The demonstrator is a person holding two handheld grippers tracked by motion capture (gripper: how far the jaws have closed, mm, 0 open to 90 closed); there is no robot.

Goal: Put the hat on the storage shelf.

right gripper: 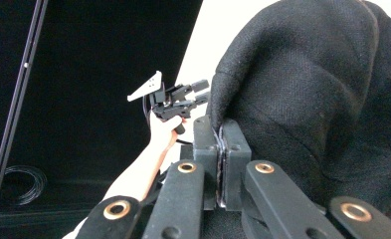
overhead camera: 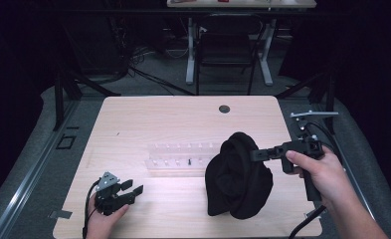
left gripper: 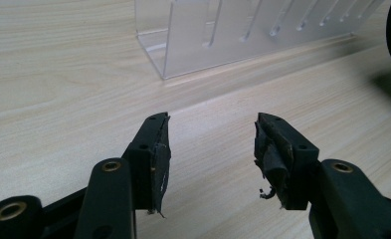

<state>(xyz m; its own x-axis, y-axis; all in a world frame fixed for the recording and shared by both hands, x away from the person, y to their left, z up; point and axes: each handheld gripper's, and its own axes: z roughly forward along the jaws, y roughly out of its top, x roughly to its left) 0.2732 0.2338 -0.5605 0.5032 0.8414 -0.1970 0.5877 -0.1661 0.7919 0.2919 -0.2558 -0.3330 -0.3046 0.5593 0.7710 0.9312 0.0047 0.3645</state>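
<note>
A black cloth (overhead camera: 238,177) hangs bunched over the right half of the table, lifted by its upper right edge. My right gripper (overhead camera: 255,155) is shut on that edge, held sideways by a hand; in the right gripper view the jaws are pressed together on the cloth (right gripper: 307,99) at the gripper (right gripper: 221,134). My left gripper (overhead camera: 132,188) rests low at the table's front left, open with nothing between its fingers (left gripper: 159,149). It also appears far off as the left gripper (right gripper: 198,92) in the right gripper view.
A clear plastic rack (overhead camera: 180,158) with slots lies at the table's middle, just left of the cloth; its near corner is the clear rack (left gripper: 193,45) ahead of the left gripper. A round grommet hole (overhead camera: 224,108) sits near the table's far edge.
</note>
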